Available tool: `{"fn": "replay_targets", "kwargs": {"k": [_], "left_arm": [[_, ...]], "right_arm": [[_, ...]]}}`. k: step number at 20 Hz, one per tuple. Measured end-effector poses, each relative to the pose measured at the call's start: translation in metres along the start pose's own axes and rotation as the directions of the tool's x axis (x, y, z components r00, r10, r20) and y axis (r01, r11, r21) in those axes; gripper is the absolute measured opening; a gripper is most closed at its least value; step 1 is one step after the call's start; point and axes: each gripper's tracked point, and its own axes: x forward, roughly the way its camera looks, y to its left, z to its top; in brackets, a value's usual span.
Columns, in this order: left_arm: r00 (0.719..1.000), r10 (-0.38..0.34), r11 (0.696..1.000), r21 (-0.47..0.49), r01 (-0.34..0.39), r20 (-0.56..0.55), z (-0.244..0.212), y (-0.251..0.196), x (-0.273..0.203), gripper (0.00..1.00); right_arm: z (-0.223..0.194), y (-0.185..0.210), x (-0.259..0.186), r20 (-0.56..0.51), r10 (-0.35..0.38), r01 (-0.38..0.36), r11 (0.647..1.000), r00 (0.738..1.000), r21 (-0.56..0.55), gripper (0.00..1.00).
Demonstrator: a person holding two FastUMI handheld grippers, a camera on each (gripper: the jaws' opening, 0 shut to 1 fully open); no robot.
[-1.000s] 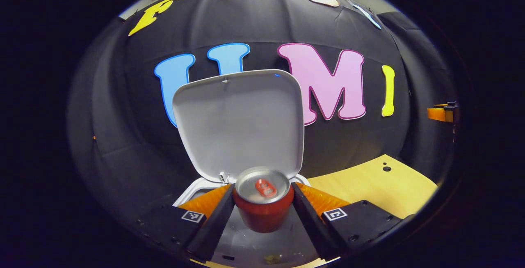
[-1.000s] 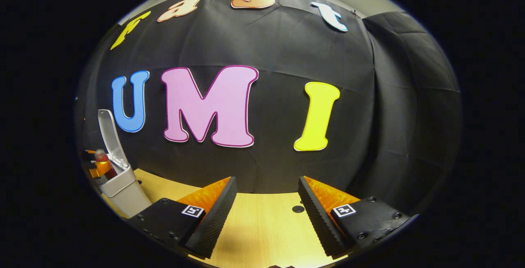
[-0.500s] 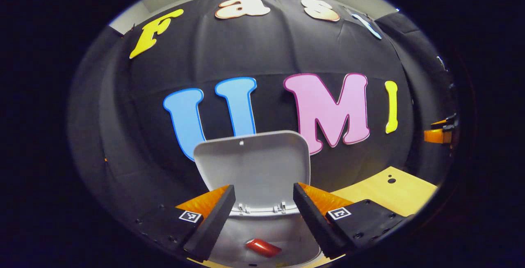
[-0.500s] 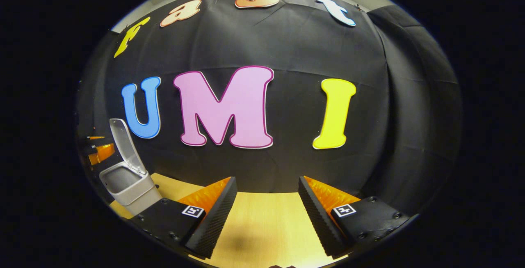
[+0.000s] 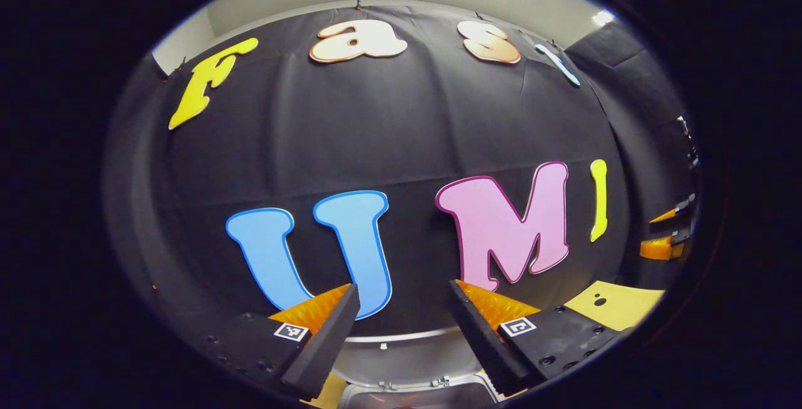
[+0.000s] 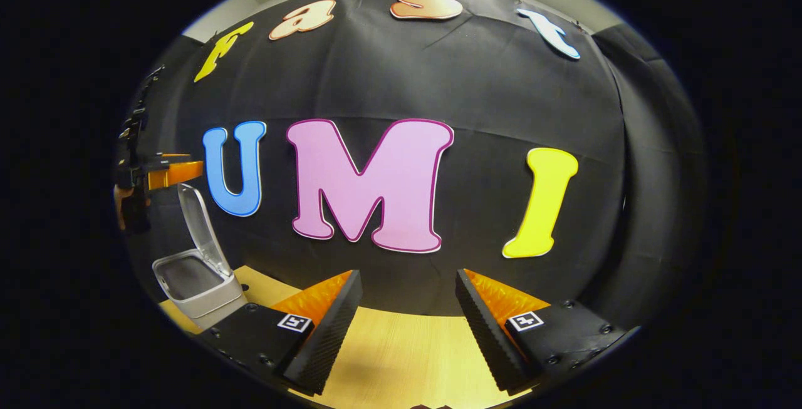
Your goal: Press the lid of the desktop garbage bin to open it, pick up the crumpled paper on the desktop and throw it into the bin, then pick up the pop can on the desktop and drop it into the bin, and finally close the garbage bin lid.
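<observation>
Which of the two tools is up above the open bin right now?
The left tool: in the right gripper view it hangs above the raised lid of the bin. The right tool sits low over the table, off to the side.

The bin [image 6: 199, 287] looks like smooth grey plastic with a soft shine, and its lid [image 6: 202, 228] is the same plastic. The table [image 6: 401, 359] under the bin looks like pale wood, smooth and a little shiny. The wall [image 6: 489, 89] behind the bin is black cloth, dull, with creases. The right hand-held gripper [image 6: 407, 327] has fingers [image 6: 332, 327] with rough ridges.
</observation>
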Motion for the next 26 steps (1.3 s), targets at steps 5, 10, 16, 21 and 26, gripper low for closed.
{"fn": "replay_targets", "kwargs": {"k": [5,10,16,21,26], "left_arm": [[0.994,-0.053,0.999,-0.012,0.052,-0.098,-0.032,-0.011,0.022,0.95],[0.989,-0.069,0.986,-0.161,0.048,-0.129,-0.047,-0.011,-0.018,0.99],[0.978,-0.052,0.968,-0.251,0.000,-0.202,-0.088,-0.018,-0.104,0.96],[0.956,0.053,0.953,-0.271,-0.135,-0.290,-0.157,-0.001,-0.146,0.95],[0.914,0.069,0.986,-0.114,-0.124,-0.401,-0.206,-0.017,-0.166,0.96]], "right_arm": [[0.001,0.009,0.005,0.007,0.007,-0.007,0.999,1.000,-0.041,0.97],[0.006,0.018,-0.009,0.042,-0.006,0.010,0.996,0.999,-0.088,0.97],[-0.008,0.026,-0.033,0.028,-0.028,0.029,0.998,0.999,-0.051,0.97],[-0.039,0.035,-0.053,-0.028,-0.033,0.032,0.999,0.999,-0.028,0.97],[-0.079,0.044,-0.072,-0.111,-0.030,0.030,1.000,0.993,-0.002,0.98]]}}
